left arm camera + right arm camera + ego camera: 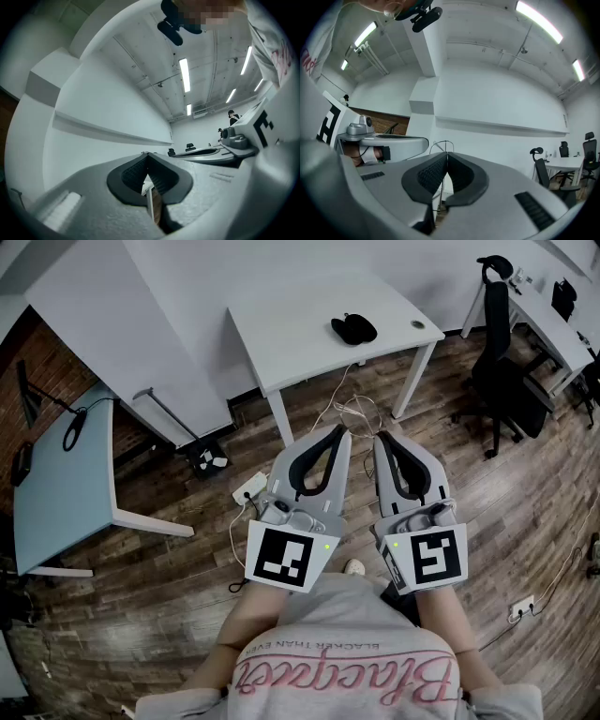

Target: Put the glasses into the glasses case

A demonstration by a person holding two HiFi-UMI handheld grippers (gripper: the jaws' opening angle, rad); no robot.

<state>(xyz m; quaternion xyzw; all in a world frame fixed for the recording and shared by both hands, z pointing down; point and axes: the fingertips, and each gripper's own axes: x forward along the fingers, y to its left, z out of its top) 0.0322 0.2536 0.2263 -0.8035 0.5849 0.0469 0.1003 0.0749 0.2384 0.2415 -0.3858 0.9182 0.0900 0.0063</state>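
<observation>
A black glasses case [353, 329] lies on the white table [300, 334] ahead of me, with a dark shape beside it that I cannot tell apart. No glasses are clearly visible. My left gripper [340, 432] and right gripper [382, 437] hang side by side over the wooden floor, well short of the table, pointing toward it. Both are shut with nothing between the jaws. The left gripper [147, 158] shows its pads pressed together in the left gripper view, as does the right gripper [446, 157] in the right gripper view. The case shows in neither gripper view.
A light blue table [66, 474] stands at the left. A black office chair [502, 381] and another white desk [553, 324] are at the right. A power strip [248, 488] and loose cables [356, 413] lie on the floor by the table legs.
</observation>
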